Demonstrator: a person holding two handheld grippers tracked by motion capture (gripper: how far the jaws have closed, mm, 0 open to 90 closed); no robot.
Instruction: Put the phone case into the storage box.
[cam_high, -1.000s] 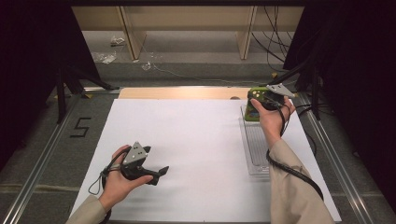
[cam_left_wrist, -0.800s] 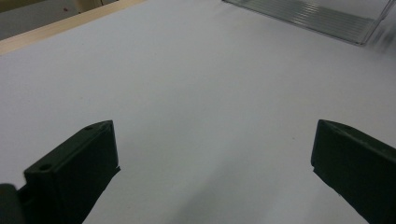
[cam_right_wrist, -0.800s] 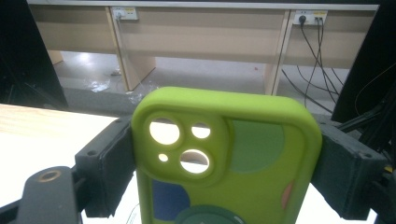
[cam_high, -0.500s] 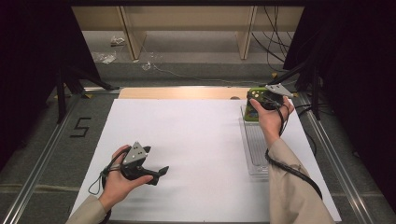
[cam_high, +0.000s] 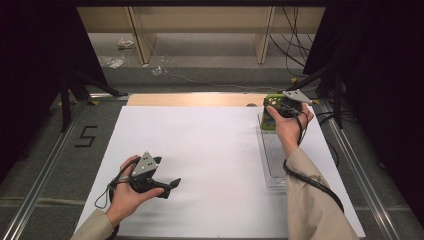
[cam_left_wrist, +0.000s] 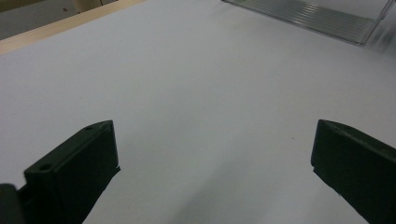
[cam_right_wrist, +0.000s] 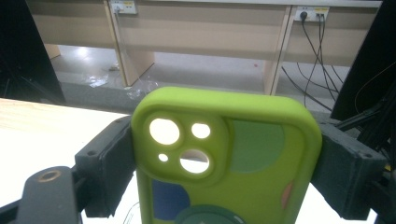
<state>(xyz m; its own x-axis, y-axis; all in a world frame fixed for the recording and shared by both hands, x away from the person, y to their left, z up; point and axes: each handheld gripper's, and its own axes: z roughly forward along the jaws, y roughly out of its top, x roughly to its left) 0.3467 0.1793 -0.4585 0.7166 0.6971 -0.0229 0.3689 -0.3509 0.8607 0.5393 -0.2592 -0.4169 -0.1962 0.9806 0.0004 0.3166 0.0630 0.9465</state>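
Almost nothing changed over the last second: right gripper (cam_high: 278, 111) stayed at the far end of the clear tray (cam_high: 272, 165), fingers (cam_right_wrist: 107, 163) still pinching the green phone case (cam_right_wrist: 229, 158) by its sides. Left gripper (cam_high: 167, 186) sat idle well left of the tray, fingers spread, empty. Case lifted, placement likely next

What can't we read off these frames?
- Phone case: lower part cut off by the bottom edge of the right gripper view; in the high view the right hand covers most of it.
- Clear tray: near end hidden behind the sleeve in the high view.
- Left gripper: finger bases cut off by the frame.
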